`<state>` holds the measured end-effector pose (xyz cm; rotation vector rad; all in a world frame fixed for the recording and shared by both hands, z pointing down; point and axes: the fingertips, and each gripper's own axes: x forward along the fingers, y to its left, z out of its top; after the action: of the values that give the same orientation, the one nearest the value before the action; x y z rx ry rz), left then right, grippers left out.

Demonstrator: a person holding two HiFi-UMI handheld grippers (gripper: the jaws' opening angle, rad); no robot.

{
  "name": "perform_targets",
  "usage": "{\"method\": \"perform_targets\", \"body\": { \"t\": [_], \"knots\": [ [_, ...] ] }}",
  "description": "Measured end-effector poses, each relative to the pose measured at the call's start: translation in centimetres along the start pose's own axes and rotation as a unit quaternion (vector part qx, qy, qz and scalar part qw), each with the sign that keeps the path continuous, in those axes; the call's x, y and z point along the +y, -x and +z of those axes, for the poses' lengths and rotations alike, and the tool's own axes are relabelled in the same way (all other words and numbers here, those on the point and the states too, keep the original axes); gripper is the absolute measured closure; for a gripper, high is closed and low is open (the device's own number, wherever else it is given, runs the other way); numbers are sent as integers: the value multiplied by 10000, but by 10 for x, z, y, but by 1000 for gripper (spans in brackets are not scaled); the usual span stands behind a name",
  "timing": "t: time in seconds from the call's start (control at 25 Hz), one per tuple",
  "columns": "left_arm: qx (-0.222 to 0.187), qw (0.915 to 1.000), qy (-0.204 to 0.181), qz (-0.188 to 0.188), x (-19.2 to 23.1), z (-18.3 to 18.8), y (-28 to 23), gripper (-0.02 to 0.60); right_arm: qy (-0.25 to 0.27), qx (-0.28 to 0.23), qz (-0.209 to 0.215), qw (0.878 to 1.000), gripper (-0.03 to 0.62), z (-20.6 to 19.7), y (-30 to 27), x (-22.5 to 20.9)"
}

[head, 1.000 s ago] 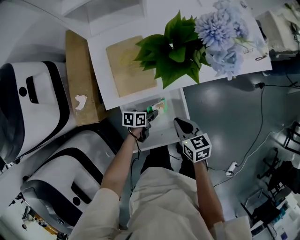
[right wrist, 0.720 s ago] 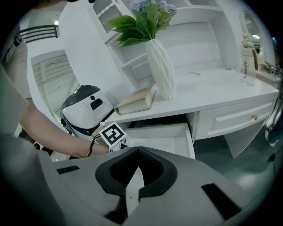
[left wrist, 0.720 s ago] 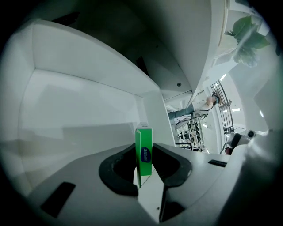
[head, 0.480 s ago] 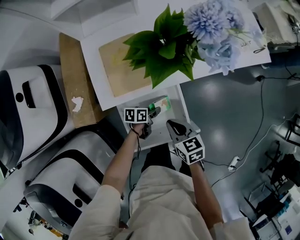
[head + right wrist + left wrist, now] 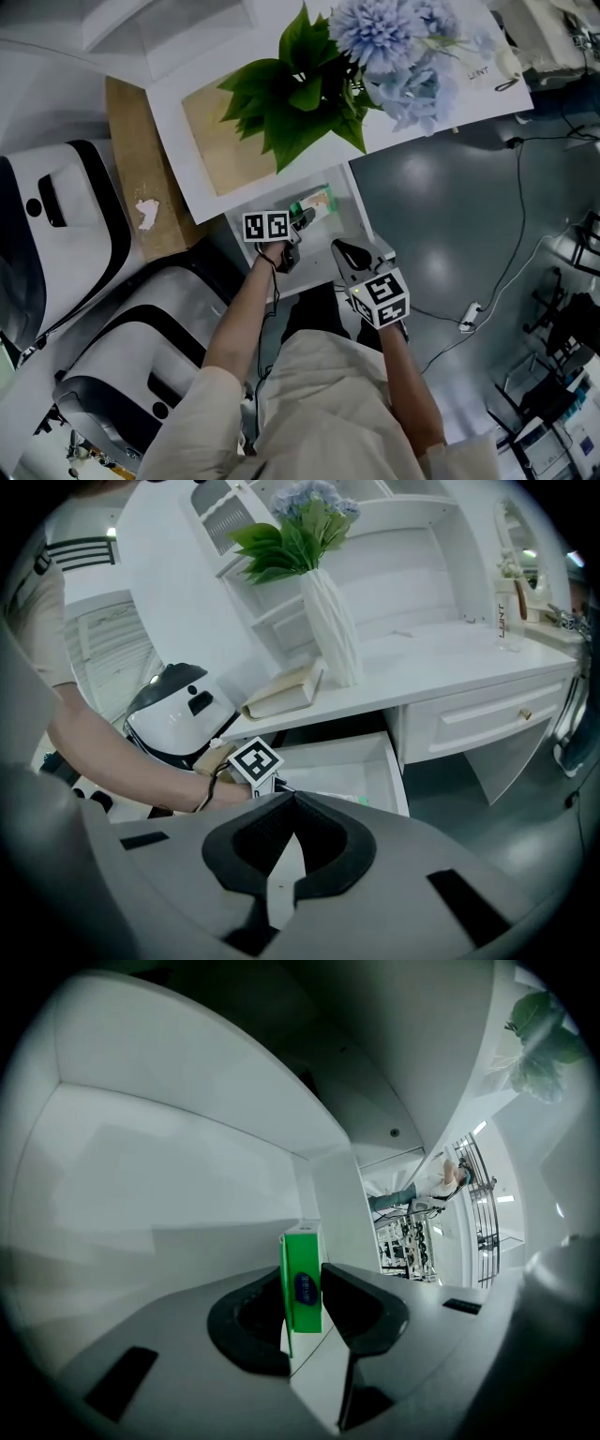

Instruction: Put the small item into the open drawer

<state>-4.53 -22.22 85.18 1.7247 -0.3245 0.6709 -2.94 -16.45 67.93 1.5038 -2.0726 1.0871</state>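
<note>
The small item is a green box (image 5: 302, 1283) standing on edge between the jaws of my left gripper (image 5: 302, 1321), inside the open white drawer (image 5: 187, 1185). Both pads still touch its sides, though the jaws have just been opening. In the head view, the left gripper (image 5: 302, 217) reaches into the drawer (image 5: 323, 258) with the green box (image 5: 314, 202) at its tip. My right gripper (image 5: 342, 251) hovers over the drawer's front right corner, shut and empty. In its own view the right gripper (image 5: 292, 803) has its jaws closed together above the drawer (image 5: 347, 766).
Above the drawer is a white desk top (image 5: 441, 103) with a vase of green leaves and blue flowers (image 5: 309, 84) and a tan book (image 5: 220, 141). A cardboard box (image 5: 131, 169) and white-and-black machines (image 5: 56, 216) stand left. A cable (image 5: 469, 319) crosses the grey floor right.
My left gripper has edged a little further down into the drawer with the green box. The right gripper has stayed where it was. The head view has shifted slightly.
</note>
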Motion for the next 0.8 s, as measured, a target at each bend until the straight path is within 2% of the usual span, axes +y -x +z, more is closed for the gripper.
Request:
{"method": "perform_targets", "body": {
  "t": [0.24,0.8],
  "knots": [
    [-6,9998,49,215,10,0,3,445,-122,-73,-52,9999,569,-2,3,-2],
    [17,9946,-25,1034,39,3,12,365,-247,-115,-139,9995,569,-7,11,-7]
  ]
}}
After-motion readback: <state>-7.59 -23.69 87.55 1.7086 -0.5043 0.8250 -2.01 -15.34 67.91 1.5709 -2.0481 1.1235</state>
